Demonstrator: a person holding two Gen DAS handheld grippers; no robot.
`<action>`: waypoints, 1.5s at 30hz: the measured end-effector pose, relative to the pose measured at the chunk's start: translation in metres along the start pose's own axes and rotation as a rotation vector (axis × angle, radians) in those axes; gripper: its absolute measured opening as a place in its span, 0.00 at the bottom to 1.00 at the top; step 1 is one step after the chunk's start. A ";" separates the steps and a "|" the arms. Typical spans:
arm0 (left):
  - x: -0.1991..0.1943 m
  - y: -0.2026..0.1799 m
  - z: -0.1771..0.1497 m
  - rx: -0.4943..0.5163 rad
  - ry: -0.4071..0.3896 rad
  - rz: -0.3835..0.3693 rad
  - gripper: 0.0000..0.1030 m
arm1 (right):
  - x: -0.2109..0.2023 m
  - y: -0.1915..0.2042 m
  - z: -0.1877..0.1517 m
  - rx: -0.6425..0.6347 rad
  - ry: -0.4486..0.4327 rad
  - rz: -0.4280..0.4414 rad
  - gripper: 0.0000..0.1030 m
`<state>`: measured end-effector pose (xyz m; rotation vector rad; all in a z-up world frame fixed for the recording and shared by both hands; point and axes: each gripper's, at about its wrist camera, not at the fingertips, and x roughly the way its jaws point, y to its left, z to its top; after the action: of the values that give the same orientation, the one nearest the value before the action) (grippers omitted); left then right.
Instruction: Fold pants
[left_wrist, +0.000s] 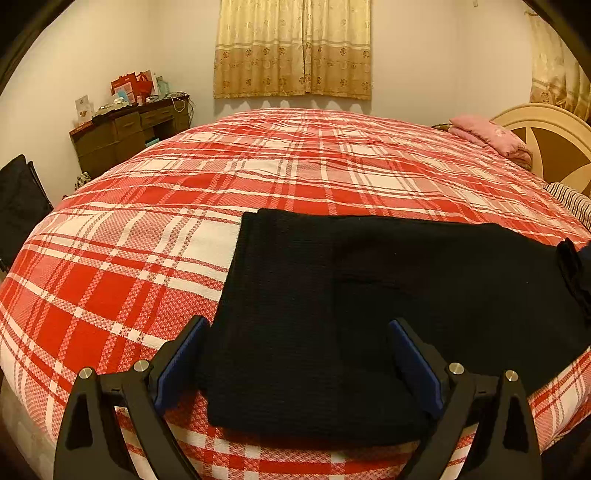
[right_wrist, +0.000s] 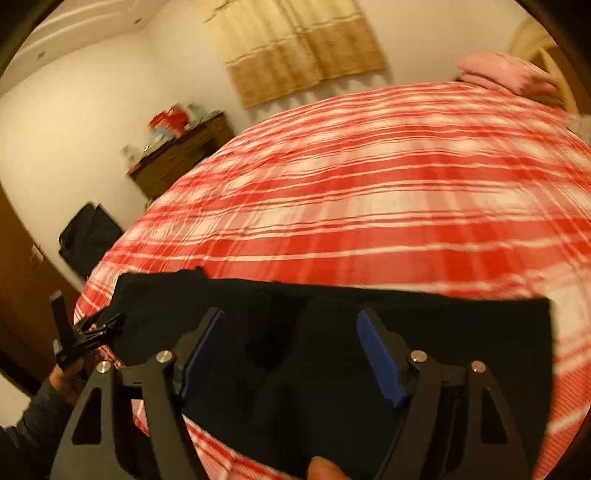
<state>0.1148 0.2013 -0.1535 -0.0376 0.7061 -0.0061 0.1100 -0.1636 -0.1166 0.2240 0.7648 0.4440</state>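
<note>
Since the black pants (left_wrist: 369, 302) lie folded flat near the bed's (left_wrist: 147, 240) front edge, they look soft, limp and fairly thick, so I judge a folded edge or corner the best hold. Both the left tool (left_wrist: 299, 354) and right tool (right_wrist: 291, 347) stand open above them, gripping nothing.

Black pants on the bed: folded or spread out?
Folded: the black pants lie as a compact, layered rectangle on the plaid bedspread.
</note>
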 end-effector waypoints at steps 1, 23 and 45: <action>0.000 0.000 -0.001 0.002 0.000 -0.001 0.94 | 0.013 0.006 0.001 -0.002 0.031 -0.002 0.49; -0.011 0.005 -0.003 -0.021 -0.005 0.003 0.97 | 0.051 0.042 -0.028 -0.151 0.147 0.002 0.08; 0.004 0.035 0.014 -0.212 0.026 -0.281 0.42 | 0.042 0.058 -0.036 -0.191 0.075 0.015 0.67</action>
<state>0.1266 0.2364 -0.1464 -0.3398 0.7209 -0.2013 0.0934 -0.0917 -0.1477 0.0343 0.7887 0.5387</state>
